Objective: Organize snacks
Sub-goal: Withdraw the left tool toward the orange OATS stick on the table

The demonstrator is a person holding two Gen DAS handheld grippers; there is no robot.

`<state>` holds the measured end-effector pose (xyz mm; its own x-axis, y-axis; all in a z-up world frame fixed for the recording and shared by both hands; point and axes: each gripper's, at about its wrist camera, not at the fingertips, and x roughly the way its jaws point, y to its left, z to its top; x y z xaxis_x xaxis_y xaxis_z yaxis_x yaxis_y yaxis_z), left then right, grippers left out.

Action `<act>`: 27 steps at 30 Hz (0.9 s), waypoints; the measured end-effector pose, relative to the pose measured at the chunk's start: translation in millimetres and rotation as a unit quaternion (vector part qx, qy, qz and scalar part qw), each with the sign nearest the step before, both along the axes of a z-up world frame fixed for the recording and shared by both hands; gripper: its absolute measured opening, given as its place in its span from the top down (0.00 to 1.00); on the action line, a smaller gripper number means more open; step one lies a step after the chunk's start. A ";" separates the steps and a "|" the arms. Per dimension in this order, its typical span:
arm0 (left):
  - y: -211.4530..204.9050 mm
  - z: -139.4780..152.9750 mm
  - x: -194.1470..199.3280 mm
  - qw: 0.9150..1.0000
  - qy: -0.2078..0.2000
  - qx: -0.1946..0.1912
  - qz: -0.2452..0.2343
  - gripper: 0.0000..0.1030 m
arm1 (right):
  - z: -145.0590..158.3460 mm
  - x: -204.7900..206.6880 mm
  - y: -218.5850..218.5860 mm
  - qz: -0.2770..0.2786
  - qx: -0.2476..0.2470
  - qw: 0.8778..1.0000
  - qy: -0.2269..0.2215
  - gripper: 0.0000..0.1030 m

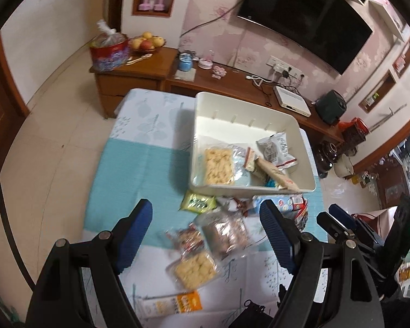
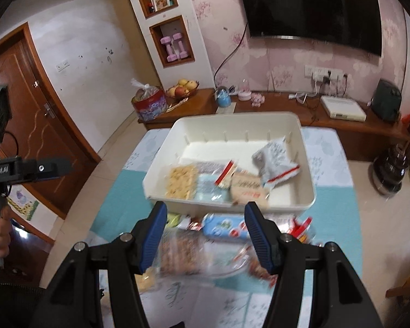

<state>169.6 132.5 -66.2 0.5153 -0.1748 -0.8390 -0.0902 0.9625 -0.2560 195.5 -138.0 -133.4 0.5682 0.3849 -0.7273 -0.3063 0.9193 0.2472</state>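
Note:
A white plastic bin (image 1: 306, 147) (image 2: 161, 150) stands on the table and holds several snack packs, among them a clear cracker bag (image 1: 218, 165) (image 2: 181, 181) and a grey-white pouch (image 1: 277, 149) (image 2: 276, 161). More snacks lie on the cloth in front of it: a green pack (image 1: 198, 203), a clear bag of brown snacks (image 1: 227, 231) (image 2: 183, 251), a cracker bag (image 1: 195, 269), an orange-white box (image 1: 172, 304) and a blue pack (image 2: 224, 227). My left gripper (image 1: 206, 229) is open and empty above these loose snacks. My right gripper (image 2: 205, 232) is open and empty above them too.
The table has a blue and white cloth (image 1: 139, 164) (image 2: 123, 199). Behind it runs a low wooden cabinet (image 1: 139, 73) with a fruit bowl (image 1: 147, 42), a red tin (image 1: 109, 52) and a white box (image 1: 292, 101). A TV (image 2: 311, 8) hangs on the wall.

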 end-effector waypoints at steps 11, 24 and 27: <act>53.6 -29.8 -65.5 0.996 0.024 -0.028 0.075 0.22 | -24.6 -13.4 17.4 0.008 0.036 0.993 0.113 0.42; 57.4 -92.1 -111.9 0.994 0.084 -0.007 0.063 0.22 | -72.2 -13.2 60.8 0.040 0.020 0.970 0.238 0.43; 51.5 -107.4 -116.2 0.994 0.101 0.011 0.037 0.22 | -85.5 -12.7 68.0 0.038 0.021 0.962 0.270 0.43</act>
<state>53.4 183.9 -173.6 0.3475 -0.1225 -0.9297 -0.2080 0.9567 -0.2038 182.8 -70.1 -218.9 0.0809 0.4460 -0.8914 -0.1894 0.8849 0.4256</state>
